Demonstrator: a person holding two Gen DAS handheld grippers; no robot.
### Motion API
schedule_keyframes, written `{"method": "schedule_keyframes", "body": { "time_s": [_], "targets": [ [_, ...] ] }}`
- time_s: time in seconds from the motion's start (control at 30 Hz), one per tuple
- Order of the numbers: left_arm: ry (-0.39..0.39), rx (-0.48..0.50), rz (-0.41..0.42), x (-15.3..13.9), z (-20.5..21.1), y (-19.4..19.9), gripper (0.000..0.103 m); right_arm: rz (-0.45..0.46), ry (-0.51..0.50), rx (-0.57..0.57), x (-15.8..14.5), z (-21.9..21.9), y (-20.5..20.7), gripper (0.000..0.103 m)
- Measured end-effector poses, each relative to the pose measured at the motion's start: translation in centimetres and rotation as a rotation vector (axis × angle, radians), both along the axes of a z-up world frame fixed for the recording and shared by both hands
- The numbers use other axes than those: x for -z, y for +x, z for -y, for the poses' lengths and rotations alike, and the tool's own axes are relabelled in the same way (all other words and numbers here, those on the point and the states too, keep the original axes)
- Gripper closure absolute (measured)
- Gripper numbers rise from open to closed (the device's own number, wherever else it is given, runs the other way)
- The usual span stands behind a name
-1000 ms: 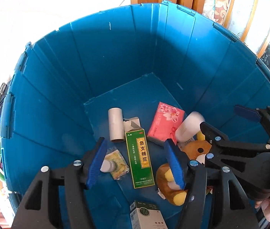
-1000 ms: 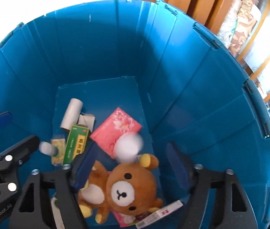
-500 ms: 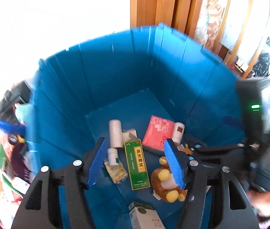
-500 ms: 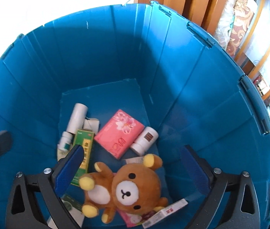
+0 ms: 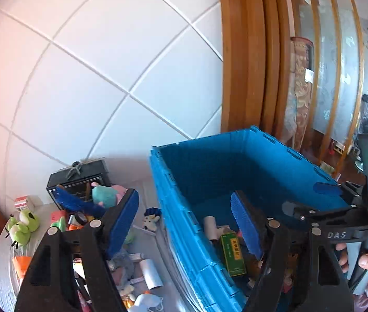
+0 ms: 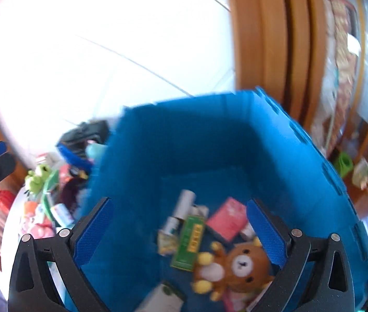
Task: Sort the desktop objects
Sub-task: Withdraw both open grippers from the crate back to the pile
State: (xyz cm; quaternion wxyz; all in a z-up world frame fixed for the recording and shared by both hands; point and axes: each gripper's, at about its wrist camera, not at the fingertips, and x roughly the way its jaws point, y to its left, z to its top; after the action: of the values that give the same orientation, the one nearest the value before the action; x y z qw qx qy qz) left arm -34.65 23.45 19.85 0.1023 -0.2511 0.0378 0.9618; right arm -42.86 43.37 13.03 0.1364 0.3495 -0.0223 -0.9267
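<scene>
Both my left gripper and right gripper, jaws just widened and empty, have risen from the blue bin, its drops complete.

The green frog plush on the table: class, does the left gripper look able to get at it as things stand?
Probably yes. The left gripper is open and empty, above the table beside the blue crate. The green frog plush sits uncovered at the clutter's edge.
</scene>
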Motion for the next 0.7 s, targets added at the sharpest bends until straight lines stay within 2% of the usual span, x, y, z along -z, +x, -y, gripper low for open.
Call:
{"method": "schedule_keyframes", "body": {
  "time_s": [0.13,0.4,0.53,0.7],
  "targets": [
    [0.038,-0.055,-0.001,1.4,6.4,2.0,0.03,-0.058,-0.016,-0.068,-1.0,4.2,3.3,0.0],
    [-0.016,-0.207,0.077,7.9,18.5,6.2,0.03,-0.107,-0.079,-0.23,-1.7,12.9,8.9,0.0],
    [0.006,-0.264,0.157,12.6,22.9,7.6,0.03,-0.073,-0.055,-0.287,1.0,17.5,10.1,0.0],
    [0.012,-0.317,0.25,19.2,26.1,9.8,0.03,0.006,-0.022,-0.305,6.3,21.6,10.4,0.0]
  ]
}}
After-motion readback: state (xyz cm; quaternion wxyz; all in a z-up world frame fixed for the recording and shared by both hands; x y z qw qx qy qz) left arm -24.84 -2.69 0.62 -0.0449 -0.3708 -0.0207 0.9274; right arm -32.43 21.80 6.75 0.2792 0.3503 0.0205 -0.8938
